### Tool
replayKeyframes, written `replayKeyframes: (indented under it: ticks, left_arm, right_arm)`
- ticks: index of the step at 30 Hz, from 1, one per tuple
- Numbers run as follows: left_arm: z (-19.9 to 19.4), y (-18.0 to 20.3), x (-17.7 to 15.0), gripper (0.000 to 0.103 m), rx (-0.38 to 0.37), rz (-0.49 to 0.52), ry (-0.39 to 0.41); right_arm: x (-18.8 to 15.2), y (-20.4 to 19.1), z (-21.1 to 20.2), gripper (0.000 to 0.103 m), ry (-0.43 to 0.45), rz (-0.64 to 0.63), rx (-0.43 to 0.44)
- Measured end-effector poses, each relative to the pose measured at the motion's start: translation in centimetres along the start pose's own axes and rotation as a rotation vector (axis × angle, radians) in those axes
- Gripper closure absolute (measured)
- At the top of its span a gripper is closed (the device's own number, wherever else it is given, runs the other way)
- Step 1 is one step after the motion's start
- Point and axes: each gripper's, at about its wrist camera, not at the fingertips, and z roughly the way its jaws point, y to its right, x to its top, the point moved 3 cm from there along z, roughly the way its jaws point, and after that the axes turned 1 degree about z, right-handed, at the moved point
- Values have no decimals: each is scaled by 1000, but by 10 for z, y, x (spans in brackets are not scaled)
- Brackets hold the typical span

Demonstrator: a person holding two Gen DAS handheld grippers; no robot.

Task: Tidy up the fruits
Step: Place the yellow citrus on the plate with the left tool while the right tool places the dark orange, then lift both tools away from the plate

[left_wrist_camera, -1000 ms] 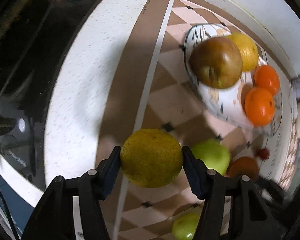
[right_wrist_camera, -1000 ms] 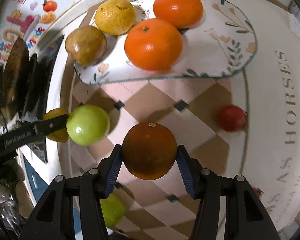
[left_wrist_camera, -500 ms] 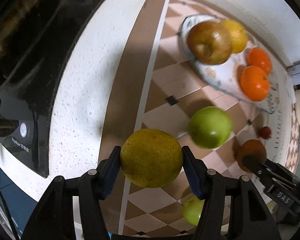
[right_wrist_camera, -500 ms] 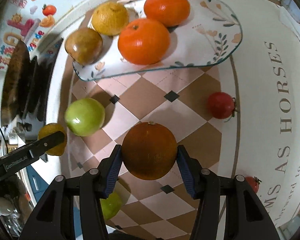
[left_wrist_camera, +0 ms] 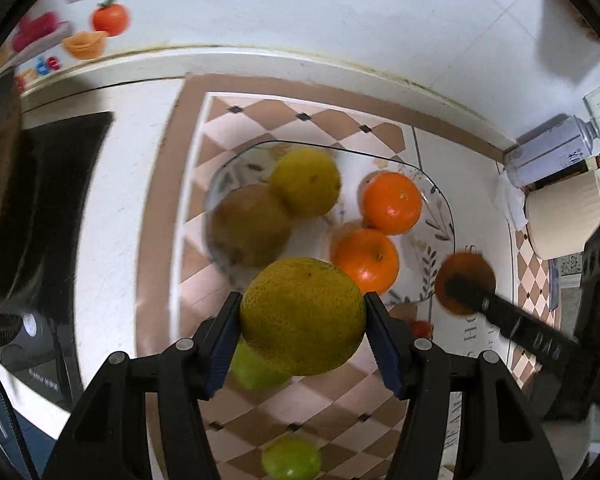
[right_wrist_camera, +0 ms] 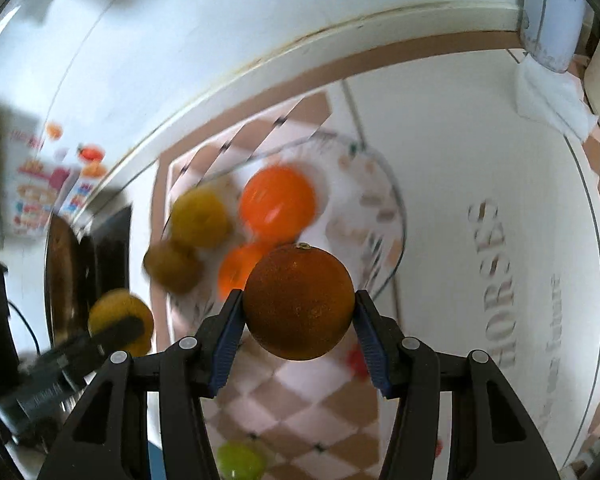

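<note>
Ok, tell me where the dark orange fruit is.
Right wrist view, centre: the round dark orange fruit sits clamped between the right gripper fingers, above the floral glass plate's near edge.

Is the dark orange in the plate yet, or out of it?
Out. The right gripper holds the dark orange in the air, short of the plate.

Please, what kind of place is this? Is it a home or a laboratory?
Most likely a home kitchen. A white countertop meets a white wall, a black cooktop lies at the left, and a checkered mat carries a glass plate of fruit. Bright fruit stickers decorate the wall.
</note>
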Motion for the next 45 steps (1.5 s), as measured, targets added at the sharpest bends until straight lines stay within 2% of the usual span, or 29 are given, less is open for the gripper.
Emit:
replayKeyframes:
  ticks: [3, 9, 11, 13, 15, 16, 21, 27, 33, 39, 45]
  left_arm:
    - [19, 7, 14, 45, 23, 6, -35]
    - [45, 12, 29, 45, 67, 5, -98]
    - [52, 11, 31, 45, 74, -5, -124]
    - [57, 9, 32, 40, 73, -14, -141]
    - [53, 8, 34, 13, 73, -12, -113]
    - [50, 9, 35, 12, 79, -7, -96]
    - [35, 4, 34, 11, 90, -18, -60]
    - [10, -11, 18, 11, 169, -17, 12]
    - [-13, -18, -2, 11, 241, -5, 96]
    - [-39, -19, -22, 11, 263, 6, 168]
    - [-67, -13, -42, 11, 251, 10, 235]
  right_arm:
    - [23, 12, 13, 46, -20, 28, -17]
    - [40, 19, 31, 45, -67, 43, -29]
    - [40, 19, 35, 30, -84, 52, -34]
    - [40, 22, 33, 21, -77, 47, -58]
    - [40, 18, 36, 15, -81, 44, -63]
    - [38, 18, 34, 12, -81, 41, -71]
    - [26, 13, 21, 9, -64, -28, -173]
    - [5, -2, 3, 7, -11, -128, -268]
    - [-20, -12, -9, 7, 2, -172, -299]
    - [-39, -24, -34, 7, 59, -202, -312]
    - [-59, -38, -73, 7, 136, -236, -325]
